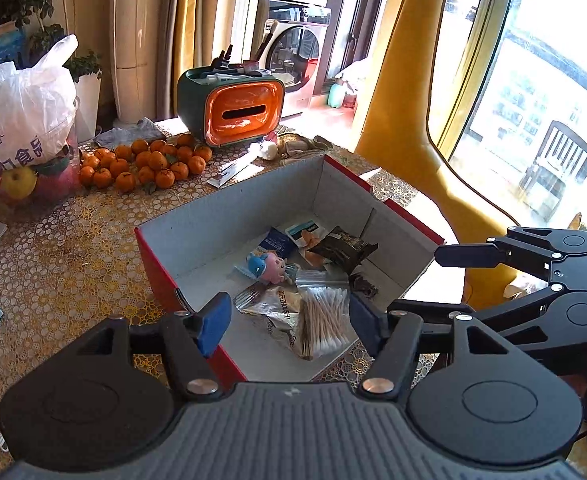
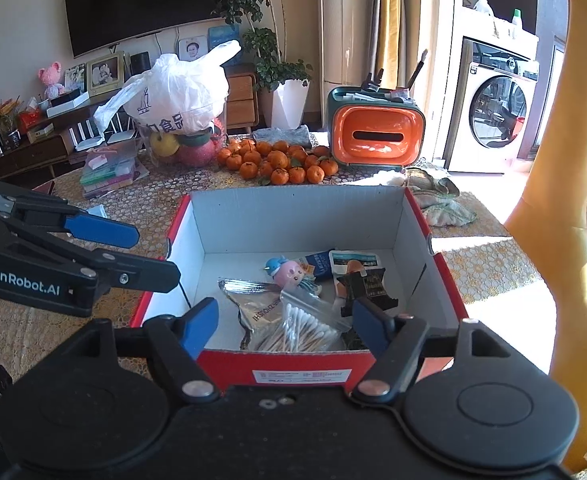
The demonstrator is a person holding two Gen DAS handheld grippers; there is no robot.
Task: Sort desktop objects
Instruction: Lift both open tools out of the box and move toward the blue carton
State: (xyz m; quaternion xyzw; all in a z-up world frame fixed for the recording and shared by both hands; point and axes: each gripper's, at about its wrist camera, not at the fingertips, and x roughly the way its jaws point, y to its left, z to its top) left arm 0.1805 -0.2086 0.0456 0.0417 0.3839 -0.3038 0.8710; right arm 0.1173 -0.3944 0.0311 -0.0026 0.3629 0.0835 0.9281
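Note:
A red cardboard box [image 1: 229, 220] [image 2: 437, 272] with a white inside stands on the table. In it lie a bag of cotton swabs [image 1: 325, 320] [image 2: 297, 332], a silver foil packet [image 1: 273, 304] [image 2: 253, 312], a pink and blue toy [image 1: 267, 266] [image 2: 289, 272], a dark snack pack [image 1: 341, 248] [image 2: 367, 288] and two more sachets. My left gripper [image 1: 289, 320] [image 2: 145, 256] hangs open above the box's near corner, nothing between its blue pads. My right gripper [image 2: 285, 324] [image 1: 433, 280] is open too, over the box's near wall, empty.
Behind the box are a heap of mandarins [image 1: 141, 162] [image 2: 277, 162], an orange and green tissue box holder [image 1: 233, 108] [image 2: 375, 136], a white plastic bag over fruit [image 1: 21, 120] [image 2: 177, 96] and a crumpled cloth [image 2: 437, 196]. A yellow chair [image 1: 405, 92] [image 2: 573, 160] stands to the right.

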